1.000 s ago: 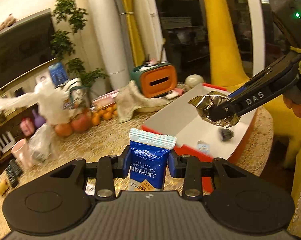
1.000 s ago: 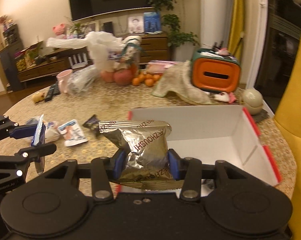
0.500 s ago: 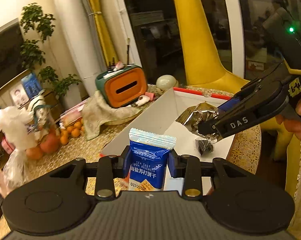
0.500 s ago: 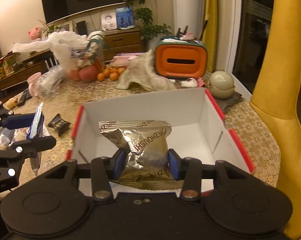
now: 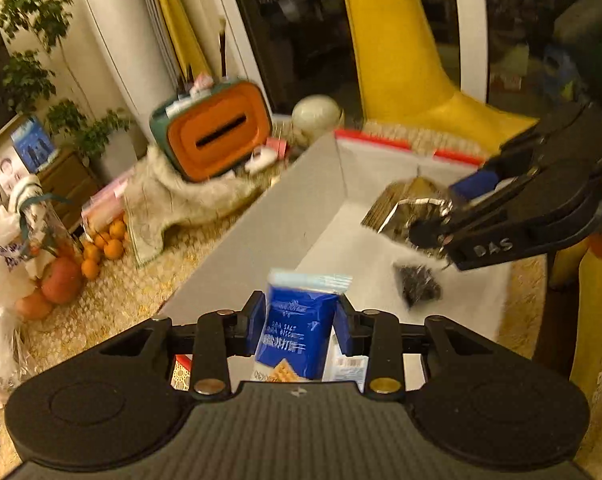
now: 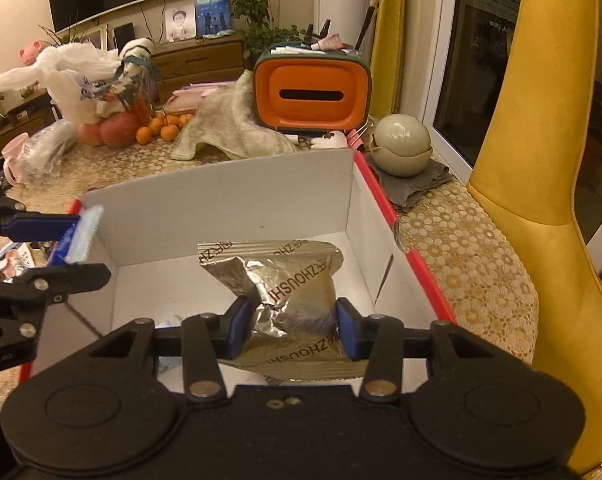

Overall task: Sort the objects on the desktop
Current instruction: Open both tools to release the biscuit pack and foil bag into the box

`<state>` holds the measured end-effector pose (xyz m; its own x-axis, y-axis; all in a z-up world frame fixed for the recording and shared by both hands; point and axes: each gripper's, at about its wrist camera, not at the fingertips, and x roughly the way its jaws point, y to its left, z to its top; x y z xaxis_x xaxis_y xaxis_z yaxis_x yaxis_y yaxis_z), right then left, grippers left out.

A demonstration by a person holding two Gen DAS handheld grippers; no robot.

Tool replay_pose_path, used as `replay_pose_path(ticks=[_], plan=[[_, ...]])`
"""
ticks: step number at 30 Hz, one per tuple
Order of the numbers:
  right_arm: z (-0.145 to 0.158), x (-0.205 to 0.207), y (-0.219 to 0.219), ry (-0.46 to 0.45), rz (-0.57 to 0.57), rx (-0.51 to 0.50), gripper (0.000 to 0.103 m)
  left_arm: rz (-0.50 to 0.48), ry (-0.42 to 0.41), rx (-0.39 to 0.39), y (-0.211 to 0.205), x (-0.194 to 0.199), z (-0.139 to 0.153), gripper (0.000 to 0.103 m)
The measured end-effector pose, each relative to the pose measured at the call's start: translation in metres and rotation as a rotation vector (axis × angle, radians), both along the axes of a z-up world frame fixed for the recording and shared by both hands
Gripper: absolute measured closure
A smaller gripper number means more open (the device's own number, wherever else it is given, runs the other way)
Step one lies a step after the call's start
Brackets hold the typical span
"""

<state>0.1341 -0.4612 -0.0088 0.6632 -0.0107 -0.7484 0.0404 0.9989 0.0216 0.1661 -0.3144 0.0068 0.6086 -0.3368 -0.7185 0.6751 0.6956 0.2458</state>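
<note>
My left gripper (image 5: 301, 326) is shut on a blue biscuit packet (image 5: 299, 336) and holds it at the near left edge of the white box with red rim (image 5: 261, 240). My right gripper (image 6: 289, 328) is shut on a crinkled silver foil packet (image 6: 285, 280) and holds it over the inside of the box (image 6: 221, 208). The right gripper also shows in the left wrist view (image 5: 449, 224) with the silver packet (image 5: 405, 212). The left gripper shows in the right wrist view (image 6: 77, 248) with the blue packet (image 6: 79, 240). A small dark wrapped item (image 5: 417, 286) lies on the box floor.
An orange tissue holder (image 6: 313, 92) on a beige cloth (image 6: 229, 132) stands behind the box. A round green pot (image 6: 401, 144) sits at the back right. Oranges and apples (image 6: 141, 128) with plastic bags lie at the back left. A yellow chair (image 6: 541, 160) stands to the right.
Both grippers have moved forward with their packets. The silver packet is now lower inside the box, and the blue packet has come up to the box's left edge.
</note>
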Motion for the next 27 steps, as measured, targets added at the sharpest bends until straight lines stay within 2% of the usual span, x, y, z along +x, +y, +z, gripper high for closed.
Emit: replay_pose_path(ticks=[3,10,17,27], plan=[[-0.008,0.014,-0.001,0.032,0.002,-0.019,0.058,0.014,0.021,0.036,-0.006,0.015,-0.011,0.069],[-0.025,0.031,0.002,0.074,0.027,-0.039,0.059,0.033,0.083,0.066,-0.011,0.037,-0.032,0.070],[-0.038,0.045,0.007,0.134,0.031,-0.055,0.058,0.037,0.115,0.064,-0.010,0.043,-0.043,0.070],[-0.041,0.057,0.006,0.165,0.014,-0.049,0.054,0.051,0.137,0.038,-0.003,0.042,-0.045,0.070]])
